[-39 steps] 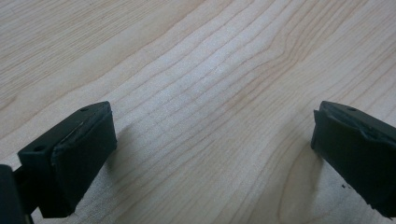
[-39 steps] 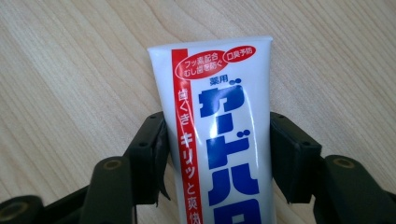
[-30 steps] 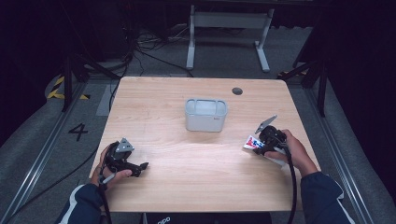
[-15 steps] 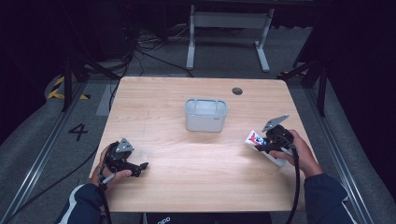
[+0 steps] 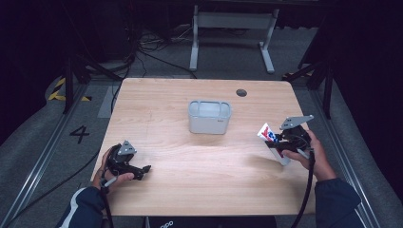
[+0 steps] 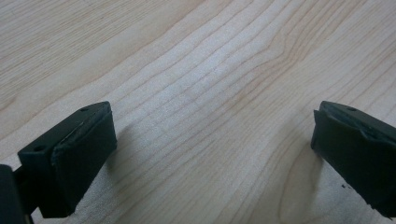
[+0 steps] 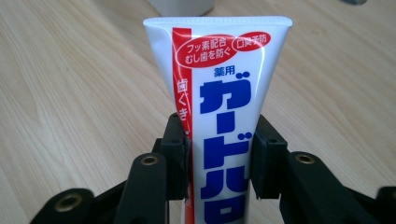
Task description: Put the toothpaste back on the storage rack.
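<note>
Now the right tool clamps a white toothpaste tube at right of frame; the left tool gapes empty over the desk, lower left.

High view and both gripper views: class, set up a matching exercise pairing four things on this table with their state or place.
Things:
1. toothpaste tube
2. grey container
3. left hand-held gripper
4. dark round spot

States or places:
A. jaws wide apart over bare wood
B. near the table's far edge, right of centre
C. clamped between the jaws of the right hand-held gripper
D. standing at the middle of the table

Pairs: 1-C, 2-D, 3-A, 4-B
</note>
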Available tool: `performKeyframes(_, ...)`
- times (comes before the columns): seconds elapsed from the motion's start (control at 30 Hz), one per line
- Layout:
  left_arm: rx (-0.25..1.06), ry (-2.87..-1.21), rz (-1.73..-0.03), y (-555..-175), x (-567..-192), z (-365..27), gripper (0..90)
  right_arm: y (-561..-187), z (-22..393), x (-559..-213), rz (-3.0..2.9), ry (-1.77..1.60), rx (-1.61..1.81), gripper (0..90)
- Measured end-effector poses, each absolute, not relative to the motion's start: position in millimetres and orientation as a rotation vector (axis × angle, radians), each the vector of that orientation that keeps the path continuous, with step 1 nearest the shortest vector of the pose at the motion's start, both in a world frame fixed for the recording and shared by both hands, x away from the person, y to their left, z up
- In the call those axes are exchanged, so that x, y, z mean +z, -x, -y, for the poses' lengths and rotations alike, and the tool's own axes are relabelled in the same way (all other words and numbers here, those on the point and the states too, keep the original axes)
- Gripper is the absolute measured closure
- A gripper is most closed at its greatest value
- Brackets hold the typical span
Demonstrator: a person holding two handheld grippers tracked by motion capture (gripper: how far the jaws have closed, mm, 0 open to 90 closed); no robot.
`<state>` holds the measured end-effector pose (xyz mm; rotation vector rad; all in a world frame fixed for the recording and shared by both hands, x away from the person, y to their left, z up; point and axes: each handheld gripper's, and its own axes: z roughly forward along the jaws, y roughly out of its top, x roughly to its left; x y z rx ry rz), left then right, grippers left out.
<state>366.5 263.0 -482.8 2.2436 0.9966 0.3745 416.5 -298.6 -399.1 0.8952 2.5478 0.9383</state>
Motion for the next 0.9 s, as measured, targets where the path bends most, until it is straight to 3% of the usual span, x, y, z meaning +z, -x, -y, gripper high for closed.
performKeyframes(0.9,0.373,-2.243,-0.996,-366.6,-482.9,-262.9,0.5,-396.5,294.0,-362.7,-2.281,-0.837,1.212,64.3)
